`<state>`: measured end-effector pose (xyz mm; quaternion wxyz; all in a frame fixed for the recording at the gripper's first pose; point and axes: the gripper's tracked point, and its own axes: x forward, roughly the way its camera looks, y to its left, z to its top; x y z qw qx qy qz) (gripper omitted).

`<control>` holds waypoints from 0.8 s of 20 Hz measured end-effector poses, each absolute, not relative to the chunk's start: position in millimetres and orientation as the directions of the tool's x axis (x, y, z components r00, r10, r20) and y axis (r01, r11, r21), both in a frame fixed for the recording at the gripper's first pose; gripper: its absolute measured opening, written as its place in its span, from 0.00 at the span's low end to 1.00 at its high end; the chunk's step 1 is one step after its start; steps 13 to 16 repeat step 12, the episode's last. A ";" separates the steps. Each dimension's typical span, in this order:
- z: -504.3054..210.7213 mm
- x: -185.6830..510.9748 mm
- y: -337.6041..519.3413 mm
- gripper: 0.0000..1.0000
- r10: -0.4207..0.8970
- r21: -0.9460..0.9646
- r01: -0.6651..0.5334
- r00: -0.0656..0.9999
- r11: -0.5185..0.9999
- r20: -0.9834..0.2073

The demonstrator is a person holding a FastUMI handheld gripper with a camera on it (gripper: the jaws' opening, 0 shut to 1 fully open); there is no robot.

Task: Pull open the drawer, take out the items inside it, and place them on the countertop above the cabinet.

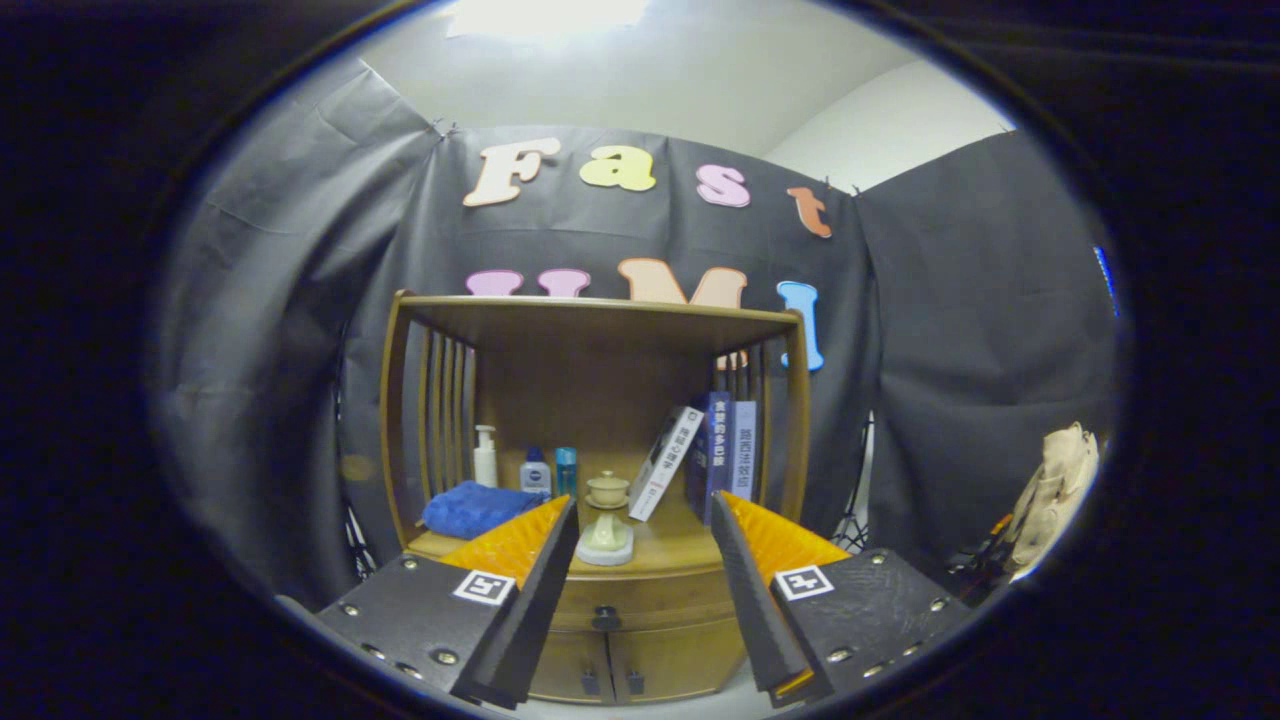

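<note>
My claw (643, 520) hung spread wide, nothing between the fingers, well short of the wooden cabinet (600, 600). On the countertop (670, 548), leftmost, lay a folded blue cloth (468, 508); behind it stood a white pump bottle (485, 456) and two small blue bottles (550, 471). Between my fingers I saw a pale lidded cup (607, 489) and a pale green piece on a white dish (605, 538). Right of those, books (715, 455) leaned. Below the countertop, the drawer (640, 598) sat closed, its dark knob (605, 618) centred.

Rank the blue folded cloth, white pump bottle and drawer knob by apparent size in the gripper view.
1. Blue folded cloth
2. White pump bottle
3. Dark round drawer knob
The knob sits nearer, so true sizes stay unsure. Gripper jaws open.
</note>
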<state>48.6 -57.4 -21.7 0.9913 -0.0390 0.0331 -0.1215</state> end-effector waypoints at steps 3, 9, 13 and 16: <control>-24.0 37.7 -61.4 0.79 -0.235 -0.097 0.229 0.971 0.969 -0.053; -7.8 26.9 -51.7 0.79 -0.164 -0.131 0.164 0.986 0.978 0.017; -8.3 28.6 -51.2 0.80 -0.111 -0.124 0.112 0.994 0.986 0.016; -8.3 28.6 -51.2 0.80 -0.111 -0.124 0.112 0.994 0.986 0.016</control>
